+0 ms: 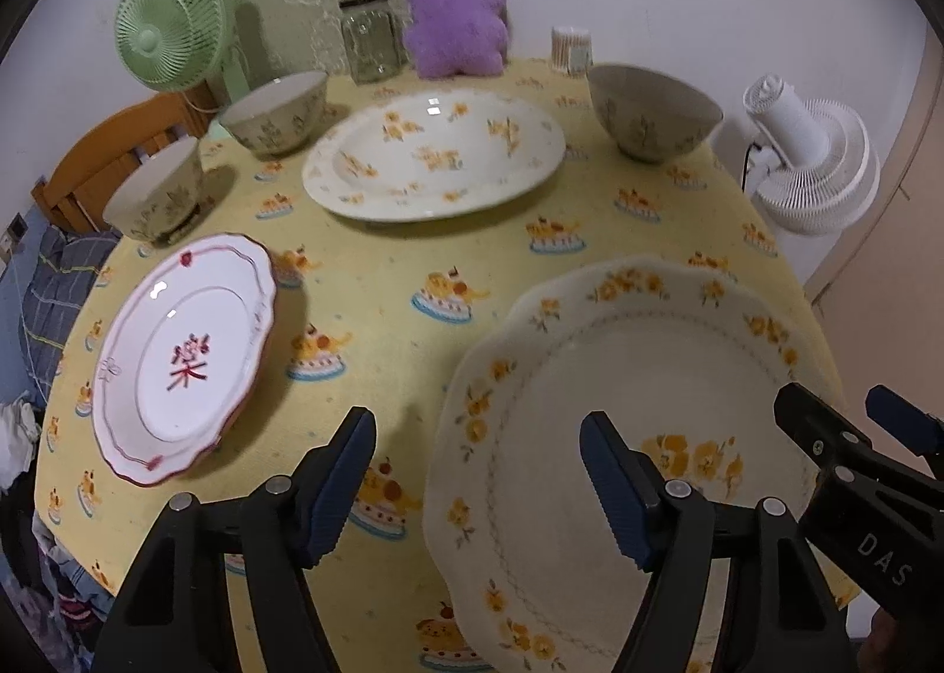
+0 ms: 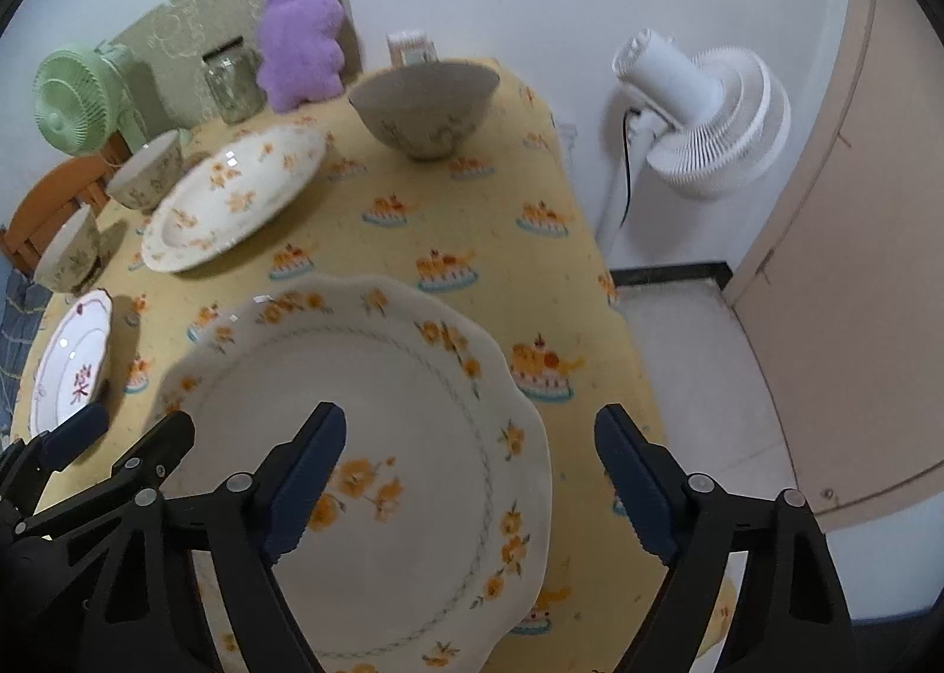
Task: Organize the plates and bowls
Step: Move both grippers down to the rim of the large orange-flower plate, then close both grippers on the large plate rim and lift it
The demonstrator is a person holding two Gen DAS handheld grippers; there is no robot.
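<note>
A large scalloped plate with yellow flowers [image 1: 637, 396] [image 2: 377, 437] lies at the table's near edge. My left gripper [image 1: 478, 472] is open above its left rim. My right gripper [image 2: 469, 472] is open above its right rim, and it shows in the left wrist view [image 1: 838, 413]. A deep oval floral plate [image 1: 433, 151] [image 2: 236, 195] sits mid-table. A small red-rimmed plate [image 1: 189, 354] [image 2: 74, 360] lies at the left. Two floral bowls [image 1: 277, 110] [image 1: 156, 189] stand at the far left, and one bowl [image 1: 652, 110] [image 2: 425, 104] at the far right.
A yellow patterned tablecloth [image 1: 413, 272] covers the table. A green fan [image 1: 171, 18], a glass jar [image 1: 370, 42], a purple plush [image 1: 457, 15] and a small cup [image 1: 569, 48] line the back. A white fan [image 2: 702, 112] stands on the floor at the right.
</note>
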